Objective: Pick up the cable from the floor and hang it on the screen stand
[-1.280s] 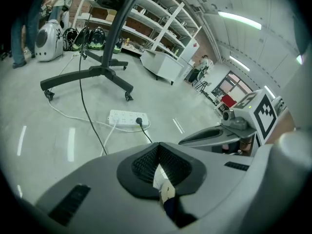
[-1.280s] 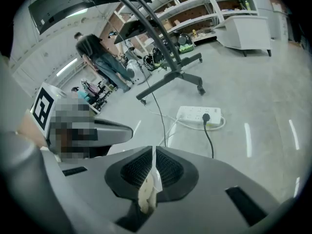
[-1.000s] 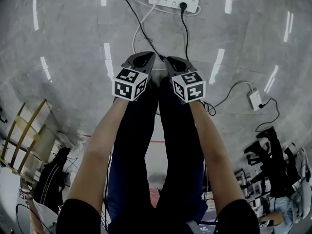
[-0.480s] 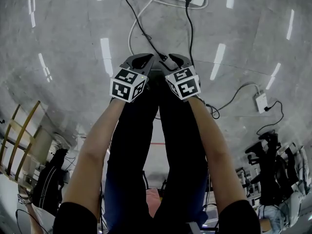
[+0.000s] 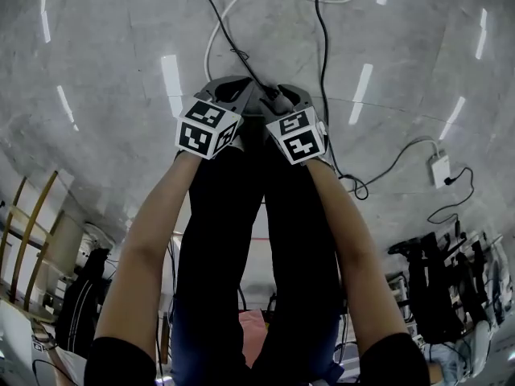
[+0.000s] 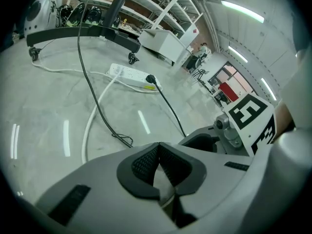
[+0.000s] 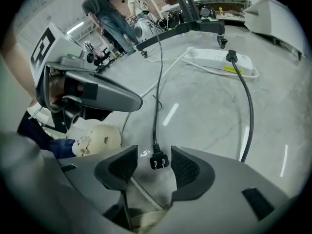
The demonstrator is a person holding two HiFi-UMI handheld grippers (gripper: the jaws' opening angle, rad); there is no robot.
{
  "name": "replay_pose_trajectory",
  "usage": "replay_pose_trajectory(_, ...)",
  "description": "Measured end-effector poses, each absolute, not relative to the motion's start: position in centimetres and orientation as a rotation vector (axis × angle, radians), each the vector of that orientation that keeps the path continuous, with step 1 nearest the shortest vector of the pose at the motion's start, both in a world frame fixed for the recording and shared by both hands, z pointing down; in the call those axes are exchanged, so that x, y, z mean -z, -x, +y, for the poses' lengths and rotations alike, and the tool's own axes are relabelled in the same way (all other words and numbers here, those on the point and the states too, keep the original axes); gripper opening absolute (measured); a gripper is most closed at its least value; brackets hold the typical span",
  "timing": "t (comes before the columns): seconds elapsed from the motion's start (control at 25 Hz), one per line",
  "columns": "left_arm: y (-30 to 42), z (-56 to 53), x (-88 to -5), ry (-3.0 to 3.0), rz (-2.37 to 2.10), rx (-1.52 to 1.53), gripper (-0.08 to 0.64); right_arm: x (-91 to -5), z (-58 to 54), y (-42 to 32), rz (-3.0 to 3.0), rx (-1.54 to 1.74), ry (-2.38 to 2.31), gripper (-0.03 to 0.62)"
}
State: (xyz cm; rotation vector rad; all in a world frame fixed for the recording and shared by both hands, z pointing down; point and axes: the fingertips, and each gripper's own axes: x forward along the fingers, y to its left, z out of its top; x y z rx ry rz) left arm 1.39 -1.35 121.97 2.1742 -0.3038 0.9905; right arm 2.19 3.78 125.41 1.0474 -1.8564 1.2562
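As right gripper jaws just opened, cable plug lies between

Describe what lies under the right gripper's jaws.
The two-pin plug of the black cable lies on the floor between the right gripper's jaws, which have just been opening; neither pad touches it. The gripper's body hides the floor beneath.
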Motion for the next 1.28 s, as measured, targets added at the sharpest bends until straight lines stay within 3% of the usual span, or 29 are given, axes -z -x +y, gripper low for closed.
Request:
replay_pose_trajectory(0.44,0.0,-1.0,-123.8,-2.177,-0.305,-0.988,0.008,-128.1,4.4,-2.2,-1.768,-0.972,-1.047,0.211)
replay_pose_trajectory(0.48,0.0,-0.9,-123.7,-2.185,-0.302,-0.988,0.008,-128.2,4.3,-2.4,-1.754,-0.957,-1.056,0.188)
replay_pose_trajectory(0.52,-0.1,-0.8,-123.7,-2.19,-0.301,-0.988,0.008,-128.2,4.3,-2.6,-1.74,-0.958,-1.066,0.141)
replay_pose_trajectory(1.28,1.9,-1.9,-120.8,-2.037,-0.263,-1.09,0.008,-123.8,3.9,-5.3,-1.629,-1.241,-1.02,0.138)
